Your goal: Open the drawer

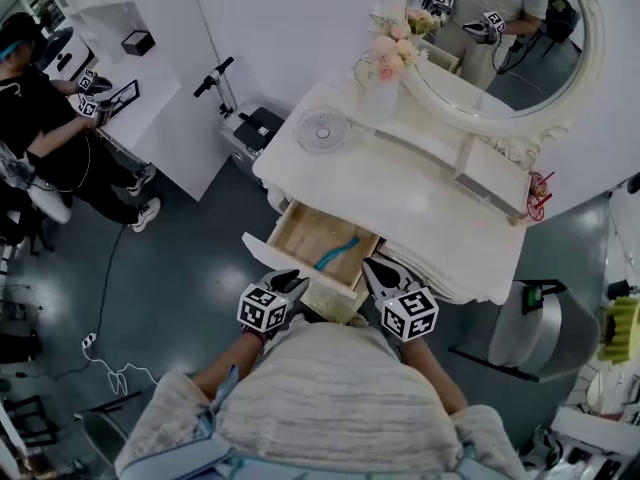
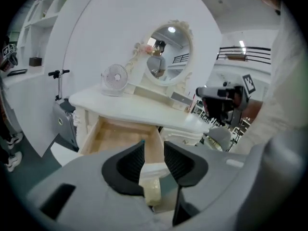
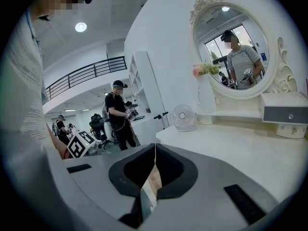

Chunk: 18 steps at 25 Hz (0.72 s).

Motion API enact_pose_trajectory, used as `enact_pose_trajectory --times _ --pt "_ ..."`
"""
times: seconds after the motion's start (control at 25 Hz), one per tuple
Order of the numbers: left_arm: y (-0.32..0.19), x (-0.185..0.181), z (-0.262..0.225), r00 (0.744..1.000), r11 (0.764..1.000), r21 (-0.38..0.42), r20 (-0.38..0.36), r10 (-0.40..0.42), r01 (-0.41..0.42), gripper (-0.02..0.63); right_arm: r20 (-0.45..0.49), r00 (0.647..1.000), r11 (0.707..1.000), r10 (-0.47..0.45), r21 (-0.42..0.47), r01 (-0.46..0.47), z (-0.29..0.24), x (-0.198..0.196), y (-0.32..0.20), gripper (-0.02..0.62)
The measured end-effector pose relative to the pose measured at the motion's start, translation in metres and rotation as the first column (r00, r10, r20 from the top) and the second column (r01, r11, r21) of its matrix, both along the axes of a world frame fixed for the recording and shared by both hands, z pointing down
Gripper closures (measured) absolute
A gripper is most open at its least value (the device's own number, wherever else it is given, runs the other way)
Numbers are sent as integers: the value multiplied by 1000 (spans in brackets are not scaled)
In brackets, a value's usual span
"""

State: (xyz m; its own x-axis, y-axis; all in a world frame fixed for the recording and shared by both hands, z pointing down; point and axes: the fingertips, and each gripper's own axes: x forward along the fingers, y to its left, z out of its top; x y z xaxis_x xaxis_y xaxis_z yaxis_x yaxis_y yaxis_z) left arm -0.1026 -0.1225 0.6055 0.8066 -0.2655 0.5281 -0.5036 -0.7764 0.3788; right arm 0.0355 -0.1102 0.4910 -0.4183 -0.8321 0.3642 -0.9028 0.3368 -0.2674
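The white dressing table (image 1: pixel 420 203) has its wooden drawer (image 1: pixel 305 230) pulled out toward me, with a teal object (image 1: pixel 337 251) lying inside. My left gripper (image 1: pixel 292 280) hovers just above the drawer's front edge; its jaws stand open with nothing gripped. In the left gripper view, the drawer (image 2: pixel 115 137) and its pale front show through the gap of the left gripper (image 2: pixel 154 144). My right gripper (image 1: pixel 375 266) is beside the drawer's right corner. In its own view the right gripper (image 3: pixel 155 146) is shut, pads together, above the table top (image 3: pixel 240 148).
On the table stand a small fan (image 1: pixel 322 128), a vase of flowers (image 1: pixel 385 63) and an oval mirror (image 1: pixel 500 38). A scooter (image 1: pixel 215 78) leans at the wall to the left. A person (image 1: pixel 40 118) stands at far left. A round stool (image 1: pixel 530 328) is at right.
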Motion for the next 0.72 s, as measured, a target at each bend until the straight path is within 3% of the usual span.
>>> enact_pose_trajectory --times 0.2,0.36,0.56,0.72 --pt "-10 35 -70 991 988 150 -128 46 -26 497 19 1000 999 -15 39 14 -20 1 3 584" --pt "-13 54 -117 973 968 252 -218 77 -20 560 15 999 998 -37 57 36 -30 0 8 586" --pt "-4 69 -153 958 938 342 -248 144 -53 583 7 997 994 -79 72 78 -39 -8 20 586" --pt "2 75 -156 951 936 346 -260 169 -72 592 -10 996 993 -90 77 91 -41 -8 19 586"
